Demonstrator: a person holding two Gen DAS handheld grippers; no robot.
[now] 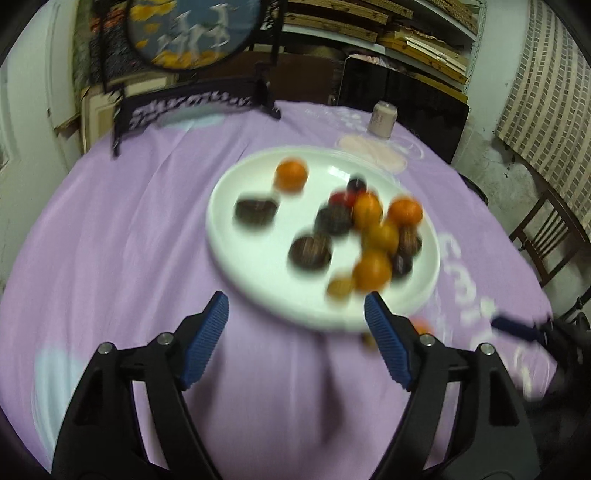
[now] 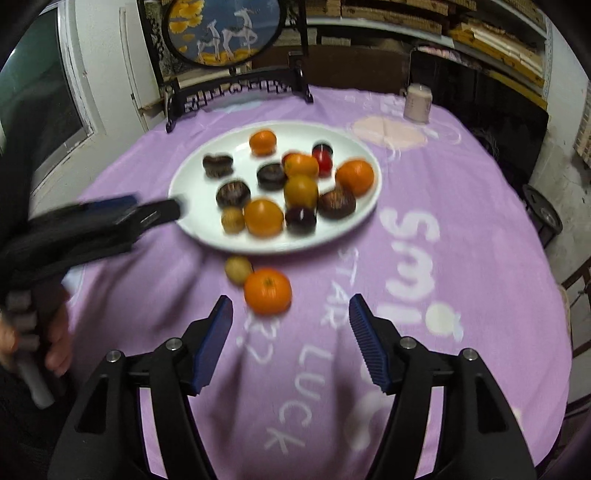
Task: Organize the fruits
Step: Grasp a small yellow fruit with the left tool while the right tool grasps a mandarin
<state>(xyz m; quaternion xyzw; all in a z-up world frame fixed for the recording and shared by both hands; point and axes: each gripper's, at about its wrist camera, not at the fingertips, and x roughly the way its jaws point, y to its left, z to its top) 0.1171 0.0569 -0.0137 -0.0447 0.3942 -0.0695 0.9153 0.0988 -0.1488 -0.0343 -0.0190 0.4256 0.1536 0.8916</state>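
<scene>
A white plate (image 2: 207, 229) (image 1: 236, 258) on the purple cloth holds several fruits: oranges, dark brown fruits and a red one. On the cloth just in front of the plate lie a loose orange (image 2: 267, 291) and a small tan fruit (image 2: 238, 268). My right gripper (image 2: 291, 303) stands open just short of that orange, nothing between its blue pads. My left gripper (image 1: 296, 300) is open too, empty, hanging over the plate's near rim; from the right wrist it appears as the left gripper (image 2: 173, 210) reaching in at the plate's left edge. Both views are motion-blurred.
A pale can (image 2: 417, 102) (image 1: 382, 119) stands at the table's far right. A dark carved stand with a round painted panel (image 2: 221, 29) sits at the far edge. A wooden chair (image 1: 546, 240) is off the right side. A hand (image 2: 55, 343) grips the left tool.
</scene>
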